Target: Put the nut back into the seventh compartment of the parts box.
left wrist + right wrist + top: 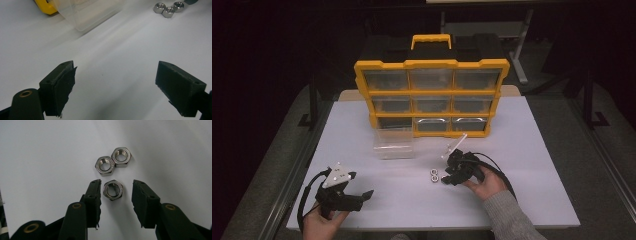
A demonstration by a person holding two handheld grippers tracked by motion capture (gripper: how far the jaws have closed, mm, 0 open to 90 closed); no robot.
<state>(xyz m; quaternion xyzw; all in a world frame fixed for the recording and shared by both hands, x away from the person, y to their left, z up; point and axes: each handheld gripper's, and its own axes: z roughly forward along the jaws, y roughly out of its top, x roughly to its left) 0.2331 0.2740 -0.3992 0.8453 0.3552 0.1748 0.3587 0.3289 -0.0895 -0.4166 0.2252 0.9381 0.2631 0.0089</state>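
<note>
Three steel hex nuts lie close together on the white table point(522, 150). One nut point(113, 189) sits between the jaws of my right gripper point(116, 185); the left pad is close against it and a gap shows at the right pad, so the gripper is open. The other two nuts point(105, 165) point(121, 157) touch each other just beyond the fingertips. In the high view the right gripper point(446, 175) points left at the nuts point(433, 175). My left gripper point(360, 184) rests near the front left edge, open wide point(116, 75) and empty.
A clear plastic drawer point(394, 144) stands pulled out on the table in front of the yellow parts organizer point(431, 95), whose bottom left slot is vacant. A small clear strip point(456, 142) lies tilted beside the right gripper. The table edge runs just behind both hands.
</note>
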